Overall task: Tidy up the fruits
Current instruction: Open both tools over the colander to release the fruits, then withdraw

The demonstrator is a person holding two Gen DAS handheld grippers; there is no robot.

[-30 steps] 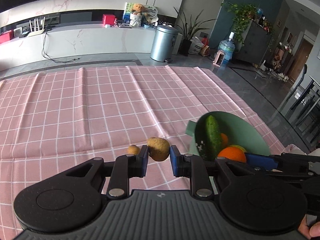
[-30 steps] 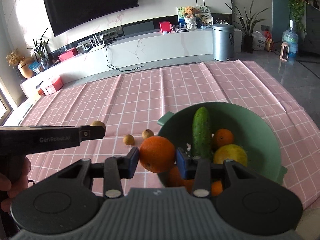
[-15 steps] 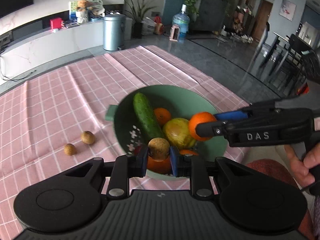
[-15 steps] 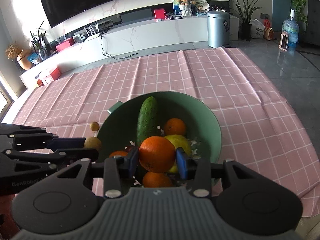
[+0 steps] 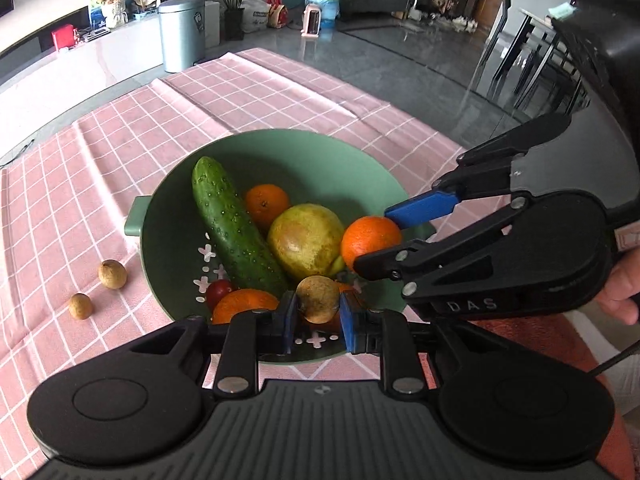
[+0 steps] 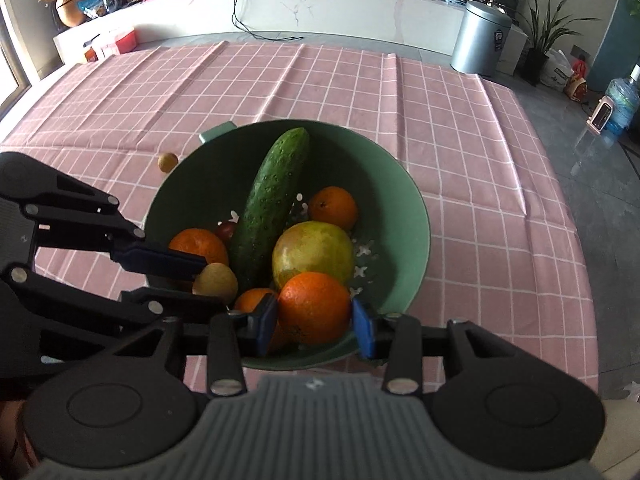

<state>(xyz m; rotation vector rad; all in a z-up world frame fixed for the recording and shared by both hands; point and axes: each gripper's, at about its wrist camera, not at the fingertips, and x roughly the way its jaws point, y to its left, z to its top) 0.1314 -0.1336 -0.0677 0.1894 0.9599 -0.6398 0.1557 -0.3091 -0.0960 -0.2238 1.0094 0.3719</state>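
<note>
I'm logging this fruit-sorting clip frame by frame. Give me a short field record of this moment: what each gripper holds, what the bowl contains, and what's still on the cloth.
left gripper: shut on a small brown longan, over the bowl's near side
right gripper: shut on an orange, over the bowl's near rim
container: green colander bowl on pink checked tablecloth
in bowl: cucumber, yellow-green round fruit, loose oranges, one small dark red fruit
still on cloth: two longans, left of the bowl
</note>
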